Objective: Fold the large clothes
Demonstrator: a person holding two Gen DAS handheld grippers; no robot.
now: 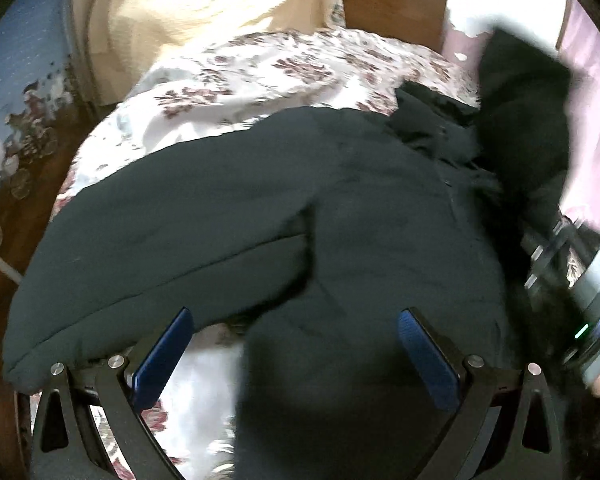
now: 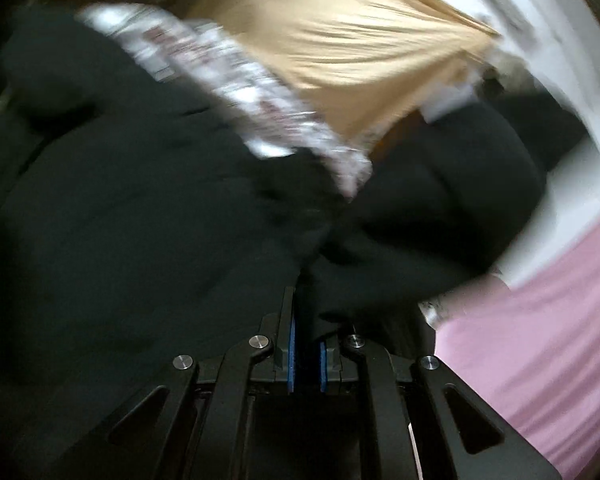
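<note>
Right tongs (image 2: 306, 320) were clamped on the dark coat (image 1: 340, 200), left tongs (image 1: 296, 332) gaped empty above it; best to lay that flap flat across the body ahead of them.

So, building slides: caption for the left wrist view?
Open left gripper above a dark coat on a floral bed.

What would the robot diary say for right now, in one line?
left hand-held gripper: open, above dark coat | right hand-held gripper: shut on dark coat | floral bedspread: underneath
</note>
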